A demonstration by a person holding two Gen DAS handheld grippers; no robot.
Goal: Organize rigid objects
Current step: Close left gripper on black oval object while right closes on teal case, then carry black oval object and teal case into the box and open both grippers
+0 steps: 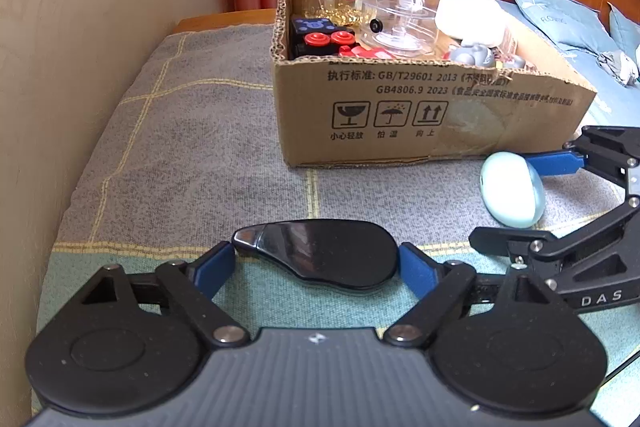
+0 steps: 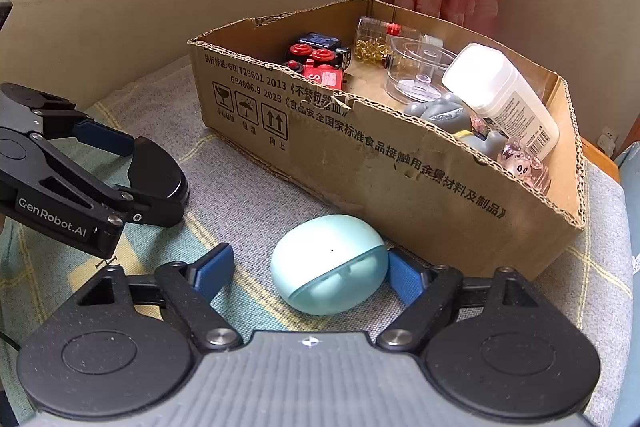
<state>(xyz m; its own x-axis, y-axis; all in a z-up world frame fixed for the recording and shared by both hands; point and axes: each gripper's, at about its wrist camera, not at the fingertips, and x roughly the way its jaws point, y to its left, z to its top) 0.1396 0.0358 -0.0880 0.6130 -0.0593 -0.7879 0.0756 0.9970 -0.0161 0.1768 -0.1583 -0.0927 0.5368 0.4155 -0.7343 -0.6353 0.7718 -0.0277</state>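
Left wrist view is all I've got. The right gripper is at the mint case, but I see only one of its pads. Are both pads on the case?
Observer: No. In the right wrist view the right gripper straddles the mint case. The pad on the box side touches it, while the other pad stands clear, with cloth showing in the gap.
Operator: What's in the box corner nearest that gripper? The wall hides it from me.
Observer: A clear pink item lies in that corner of the cardboard box, just below the end of the white bottle.
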